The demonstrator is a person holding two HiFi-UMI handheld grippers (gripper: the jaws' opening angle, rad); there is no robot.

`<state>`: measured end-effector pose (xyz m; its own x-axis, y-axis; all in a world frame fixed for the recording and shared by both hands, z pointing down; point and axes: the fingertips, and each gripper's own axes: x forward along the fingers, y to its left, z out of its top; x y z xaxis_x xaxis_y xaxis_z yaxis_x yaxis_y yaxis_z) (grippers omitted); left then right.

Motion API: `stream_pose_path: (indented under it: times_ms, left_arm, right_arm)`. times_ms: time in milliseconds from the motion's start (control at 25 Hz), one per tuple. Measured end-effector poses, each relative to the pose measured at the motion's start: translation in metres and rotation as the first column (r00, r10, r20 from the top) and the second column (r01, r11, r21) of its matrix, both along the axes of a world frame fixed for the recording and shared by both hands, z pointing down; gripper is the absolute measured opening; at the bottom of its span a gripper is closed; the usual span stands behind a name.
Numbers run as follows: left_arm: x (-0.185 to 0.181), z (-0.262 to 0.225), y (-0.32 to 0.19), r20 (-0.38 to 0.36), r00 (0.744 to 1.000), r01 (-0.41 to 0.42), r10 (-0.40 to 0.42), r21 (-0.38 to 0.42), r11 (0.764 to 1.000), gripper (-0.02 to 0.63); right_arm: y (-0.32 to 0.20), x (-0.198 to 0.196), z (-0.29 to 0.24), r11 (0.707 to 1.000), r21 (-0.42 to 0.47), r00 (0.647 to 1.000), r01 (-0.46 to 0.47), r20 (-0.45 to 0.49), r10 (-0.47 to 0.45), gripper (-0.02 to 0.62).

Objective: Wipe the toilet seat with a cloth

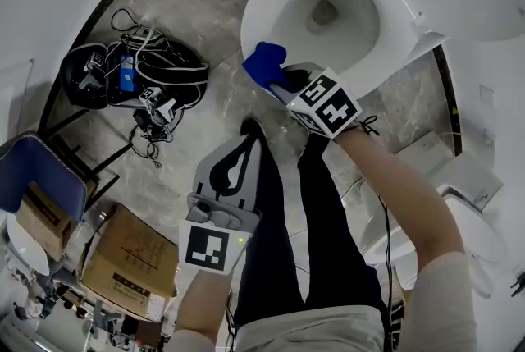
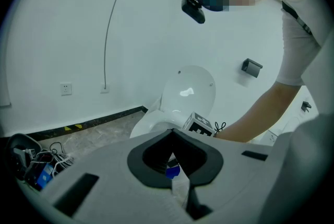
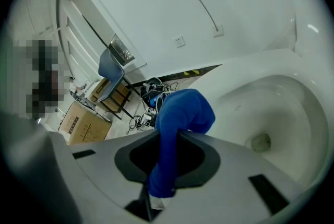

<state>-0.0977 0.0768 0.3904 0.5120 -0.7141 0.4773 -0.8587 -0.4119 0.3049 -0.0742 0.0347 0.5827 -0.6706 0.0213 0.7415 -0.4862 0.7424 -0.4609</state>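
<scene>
Nearest the person, the left gripper (image 1: 248, 134) hangs at 6 o'clock above the dark trouser legs (image 1: 271, 244), its tip aimed toward 12 o'clock. In the left gripper view its two jaws meet at the tips with nothing between them (image 2: 173, 134). Only a scrap of blue shows through the gap behind.

Further out, at 1 o'clock from the left one, the right gripper (image 1: 283, 81) reaches to the toilet. Its jaws are clamped on a blue cloth (image 1: 264, 63). In the right gripper view the cloth (image 3: 182, 110) runs up between the closed jaws and bunches into a rounded wad past the tips.

The wad sits at the front edge of the seat (image 1: 261, 2), at about 7 o'clock of the bowl (image 1: 332, 14). It seems to press on the white rim, though contact is hard to judge from above. The seat (image 3: 261, 63) curves away to 2 o'clock in the right gripper view. The lid (image 2: 188, 90) stands raised against the wall.

On the floor at 9 o'clock of the toilet lies a black bag (image 1: 98, 75) full of cables. A blue chair (image 1: 41, 178) and a cardboard box (image 1: 131, 256) stand at 7 o'clock
</scene>
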Motion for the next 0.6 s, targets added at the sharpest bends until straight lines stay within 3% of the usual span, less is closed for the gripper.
stream_pose_path:
  times_ms: [600]
  left_arm:
    - [0.020, -0.001, -0.004, -0.013, 0.998, -0.069, 0.069, -0.001, 0.998, 0.008]
  right_arm:
    - [0.024, 0.020, -0.002, 1.000, -0.007, 1.000, -0.022, -0.008, 0.022, 0.055]
